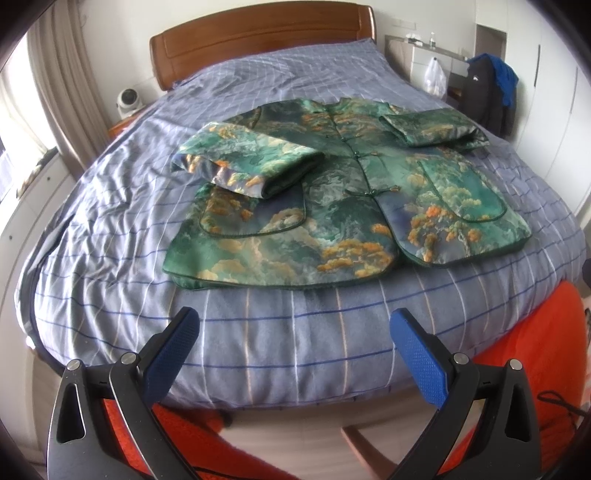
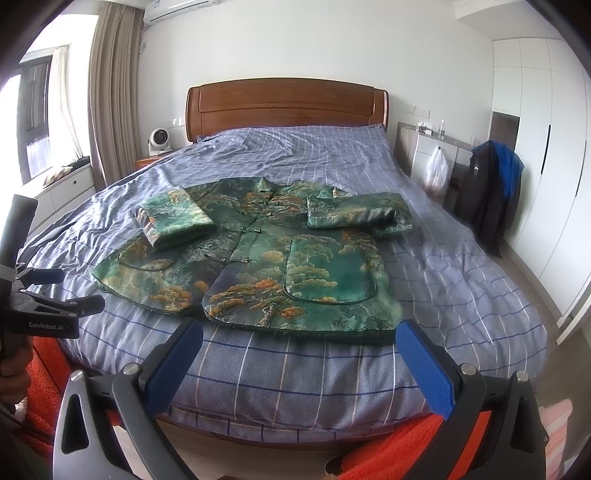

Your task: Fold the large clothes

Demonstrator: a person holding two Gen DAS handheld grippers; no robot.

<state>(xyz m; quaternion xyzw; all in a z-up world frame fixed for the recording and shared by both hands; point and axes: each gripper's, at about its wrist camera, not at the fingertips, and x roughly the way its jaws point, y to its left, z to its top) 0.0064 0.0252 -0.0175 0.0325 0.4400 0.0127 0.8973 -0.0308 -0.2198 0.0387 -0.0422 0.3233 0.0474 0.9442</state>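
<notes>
A home bedroom is showing here — a wide bed (image 2: 280, 369) under a blue checked cover is taking up most of the floor, its wooden headboard (image 2: 286, 107) leaning against a plain white wall. Beige curtains (image 2: 114, 92) are hanging beside the window, and an air conditioner (image 2: 177, 9) is sitting high above them. White wardrobes (image 2: 546, 155) are lining the far side — dark and blue clothes (image 2: 493, 192) are hanging nearby, close to a plastic bag (image 2: 436, 171).

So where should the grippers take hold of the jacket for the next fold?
Probably the jacket's bottom hem corners, coming in low from the foot of the bed: both sleeves are already folded in, and that hem lies nearest the open left gripper and right gripper.
</notes>
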